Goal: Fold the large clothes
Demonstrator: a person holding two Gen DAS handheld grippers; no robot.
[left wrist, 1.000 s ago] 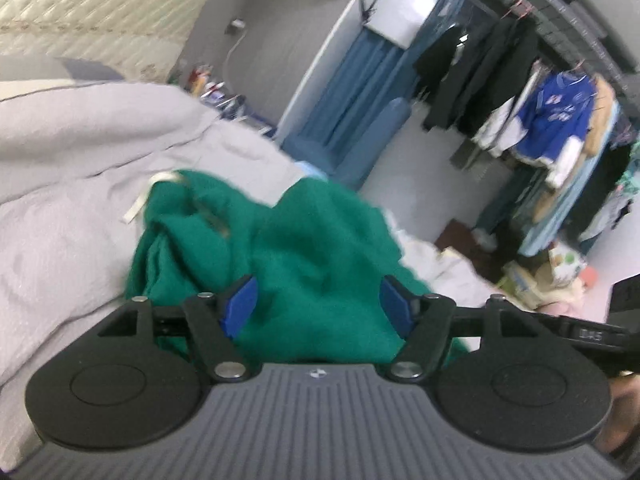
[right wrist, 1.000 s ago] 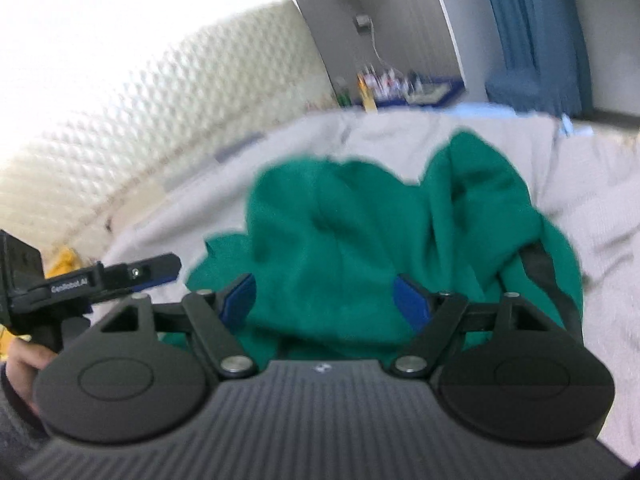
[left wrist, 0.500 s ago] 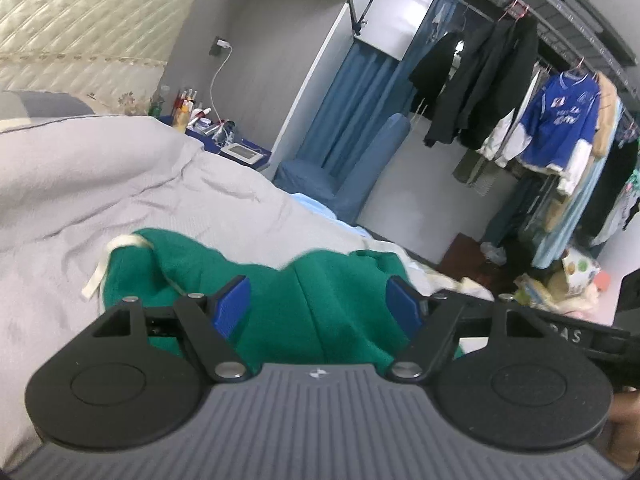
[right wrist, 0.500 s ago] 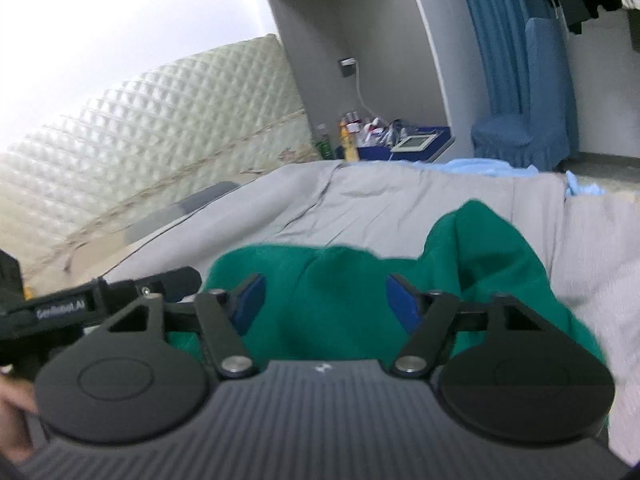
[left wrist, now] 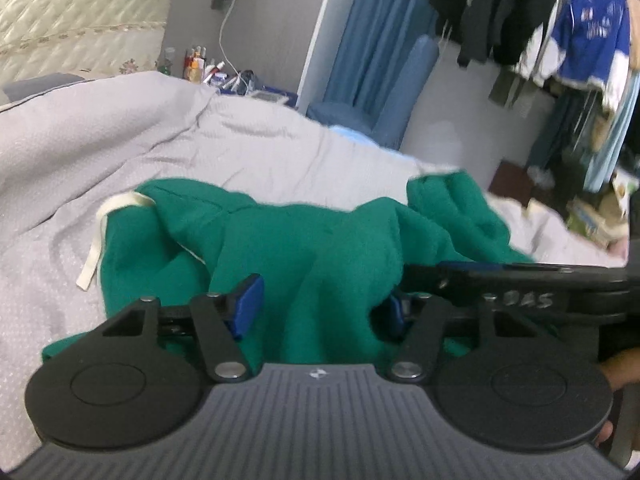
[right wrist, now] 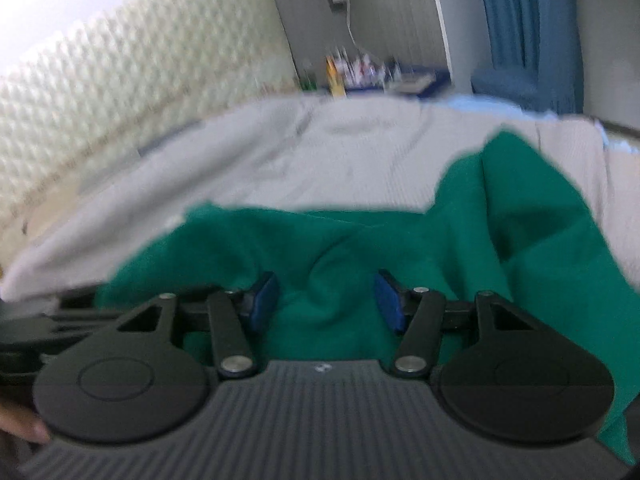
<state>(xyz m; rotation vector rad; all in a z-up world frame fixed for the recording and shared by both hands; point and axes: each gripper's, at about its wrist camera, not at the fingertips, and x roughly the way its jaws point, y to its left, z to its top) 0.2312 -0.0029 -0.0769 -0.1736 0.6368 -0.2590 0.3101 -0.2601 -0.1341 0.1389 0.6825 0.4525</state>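
A crumpled green garment [left wrist: 304, 248] with a white drawstring [left wrist: 94, 252] lies on the grey bed cover [left wrist: 120, 140]. My left gripper [left wrist: 322, 304] is low over its near edge, jaws closing, with a hump of green cloth between the blue pads [left wrist: 248, 300]; the pads do not visibly pinch it. In the right wrist view the same garment [right wrist: 400, 248] spreads ahead. My right gripper [right wrist: 326, 300] is also closing, and a fold of cloth stands between its pads [right wrist: 388, 304] without a clear pinch. The right gripper's black body [left wrist: 520, 280] shows close by in the left view.
A quilted cream headboard [right wrist: 120, 80] stands behind the bed. A bedside table with bottles [left wrist: 200, 68], a blue chair [left wrist: 384, 104] and a rack of hanging clothes [left wrist: 560, 40] stand beyond the far side. A hand [left wrist: 620, 368] grips the right handle.
Both grippers have come down and in toward the garment's near edge and their jaws have narrowed. The green cloth now sits lower and flatter on the bed, bunched between the pads.
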